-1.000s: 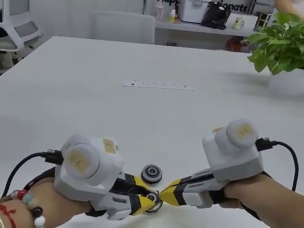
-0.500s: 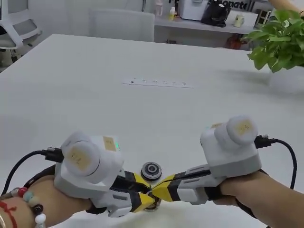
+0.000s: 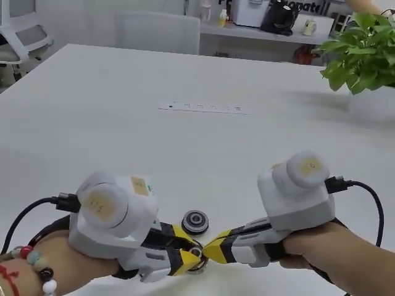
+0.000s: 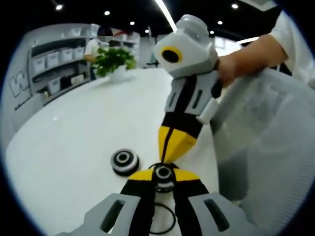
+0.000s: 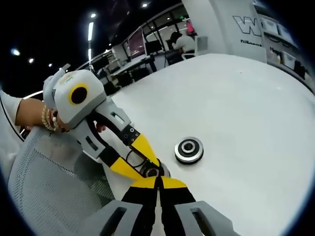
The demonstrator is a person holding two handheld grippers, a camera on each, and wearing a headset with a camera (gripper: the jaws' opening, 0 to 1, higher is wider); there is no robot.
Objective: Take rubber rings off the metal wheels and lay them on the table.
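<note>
Clamps metal wheel (image 4: pixel 164 177) in left gripper (image 3: pixel 189 256) to steady it, pinches its rubber ring (image 4: pixel 155 166) in tight-pressed jaws of right gripper (image 5: pixel 158 181) for peeling, leaves second wheel (image 3: pixel 196 221) on table (image 3: pixel 185 154)

white table (image 3: pixel 185 74), leafy plant (image 3: pixel 361 52), office chair (image 3: pixel 17 43), cluttered shelf (image 3: pixel 247 32), ceiling spotlights (image 4: pixel 59 7) overhead

Bright, even light; fisheye-warped edges

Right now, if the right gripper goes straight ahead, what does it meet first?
The wheel in the left gripper, right at the right gripper's tips, perhaps touching. The loose wheel lies off that line.
</note>
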